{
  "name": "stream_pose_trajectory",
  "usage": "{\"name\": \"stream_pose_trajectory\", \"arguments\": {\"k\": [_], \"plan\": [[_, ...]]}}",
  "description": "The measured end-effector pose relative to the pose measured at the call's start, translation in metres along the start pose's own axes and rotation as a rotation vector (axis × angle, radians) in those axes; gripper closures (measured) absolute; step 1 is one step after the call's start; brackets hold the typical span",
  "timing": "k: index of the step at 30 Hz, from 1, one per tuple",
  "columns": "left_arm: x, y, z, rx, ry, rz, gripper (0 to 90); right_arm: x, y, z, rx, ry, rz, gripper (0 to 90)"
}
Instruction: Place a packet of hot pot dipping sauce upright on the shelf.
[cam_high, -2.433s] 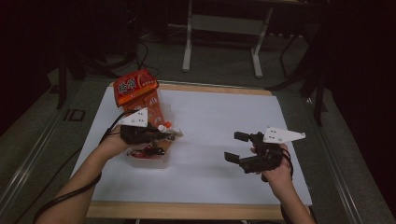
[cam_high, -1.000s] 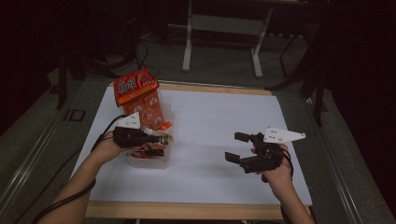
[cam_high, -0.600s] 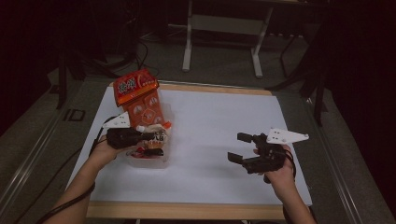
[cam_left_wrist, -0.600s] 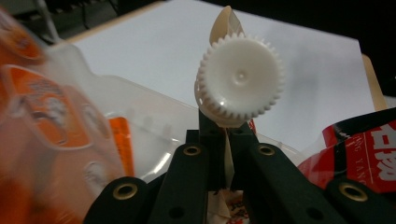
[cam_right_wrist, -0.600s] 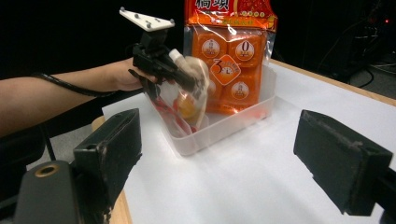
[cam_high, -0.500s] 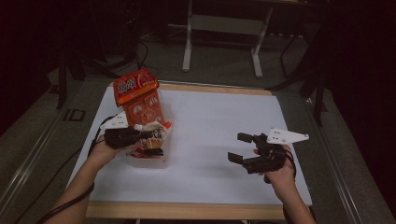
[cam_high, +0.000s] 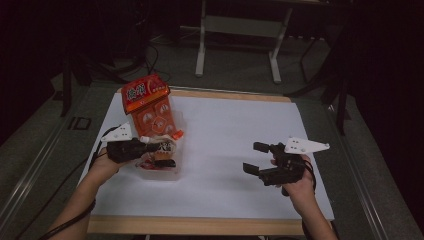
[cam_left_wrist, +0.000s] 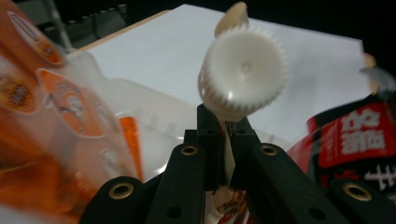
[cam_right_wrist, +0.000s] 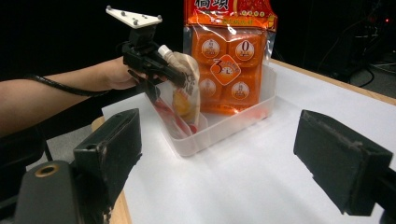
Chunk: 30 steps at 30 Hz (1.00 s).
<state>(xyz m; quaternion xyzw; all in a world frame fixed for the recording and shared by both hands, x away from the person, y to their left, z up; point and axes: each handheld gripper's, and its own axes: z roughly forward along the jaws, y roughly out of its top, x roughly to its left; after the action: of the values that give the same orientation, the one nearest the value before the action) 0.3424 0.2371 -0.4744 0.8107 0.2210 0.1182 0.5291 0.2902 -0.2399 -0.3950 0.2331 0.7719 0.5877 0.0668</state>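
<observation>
Item: spouted pouch (cam_right_wrist: 186, 95), cream-coloured with a white ribbed cap (cam_left_wrist: 243, 74), held by the left gripper (cam_high: 159, 148). Jaws nearly fully closed, pinching the pouch at its neck just below the cap; in the left gripper view the two black jaws meet on the thin top seam, cap standing clear above them. Location: the pouch hangs over the near end of the clear bin (cam_right_wrist: 233, 123), its lower part inside the bin walls, tilted a little toward the orange pack (cam_right_wrist: 229, 56); whether its bottom touches the bin floor cannot be told. Contents of bin: the orange multi-pack standing upright against the far end, and a red-and-black packet (cam_left_wrist: 355, 140) lying low beside the pouch. Bin sits at the left of the white table (cam_high: 235, 130). Right gripper (cam_high: 261, 159): jaws wide apart, holding nothing, resting well away from the bin on the right of the table. Step in hand, by judgement: handling the pouch at the bin, either placing it in or taking it out; the frames do not settle which. Next move calls for a firm hold on the neck and a straight vertical path, so the pouch clears the bin wall and the upright pack.
</observation>
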Motion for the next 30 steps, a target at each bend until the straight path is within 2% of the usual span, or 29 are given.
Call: {"name": "stream_pose_trajectory", "arguments": {"k": [1,2,5,10,13,15,17,21,22,25,26,27,29,30], "plan": [[0.0,-0.001,-0.001,-0.001,-0.004,-0.003,88.4,0.0,0.0,0.0,0.001,-0.001,-0.003,15.0],[-0.001,-0.003,-0.002,0.005,0.014,0.012,88.5,0.0,-0.001,0.0,0.003,-0.001,-0.004,15.0],[-0.001,-0.006,-0.004,0.001,0.024,0.01,88.4,0.0,-0.001,0.001,0.006,0.0,0.0,15.0],[0.0,-0.007,-0.008,-0.026,0.024,-0.008,88.3,0.0,-0.001,0.002,0.005,0.001,-0.003,15.0],[0.002,-0.012,-0.011,-0.049,0.006,-0.029,88.0,0.0,-0.001,0.0,0.003,-0.002,-0.005,15.0],[0.003,-0.014,-0.012,-0.053,0.002,-0.033,81.5,-0.001,-0.001,0.0,0.006,-0.004,0.001,15.0],[0.002,-0.015,-0.012,-0.074,0.0,-0.045,80.9,-0.002,-0.002,0.001,0.005,-0.005,0.006,15.0],[0.001,-0.013,-0.009,-0.071,0.005,-0.03,66.9,-0.001,-0.002,0.002,0.012,-0.003,0.003,15.0],[0.001,-0.013,-0.008,-0.068,0.008,-0.024,65.9,-0.001,-0.002,0.002,0.012,-0.002,0.001,15.0],[-0.002,-0.011,-0.009,-0.079,0.053,0.003,53.5,-0.001,-0.001,0.002,0.008,-0.003,0.0,15.0],[-0.002,-0.011,-0.009,-0.079,0.053,0.003,49.8,-0.001,-0.001,0.002,0.008,-0.003,0.0,15.0],[-0.002,-0.011,-0.012,-0.089,0.076,-0.005,49.8,-0.001,-0.001,0.001,0.009,-0.003,0.001,15.0],[-0.003,-0.01,-0.014,-0.102,0.082,-0.018,33.5,-0.002,-0.001,0.0,0.008,-0.006,0.004,15.0],[-0.003,-0.01,-0.016,-0.107,0.078,-0.035,31.2,-0.002,-0.002,0.0,0.008,-0.007,0.004,15.0]]}}
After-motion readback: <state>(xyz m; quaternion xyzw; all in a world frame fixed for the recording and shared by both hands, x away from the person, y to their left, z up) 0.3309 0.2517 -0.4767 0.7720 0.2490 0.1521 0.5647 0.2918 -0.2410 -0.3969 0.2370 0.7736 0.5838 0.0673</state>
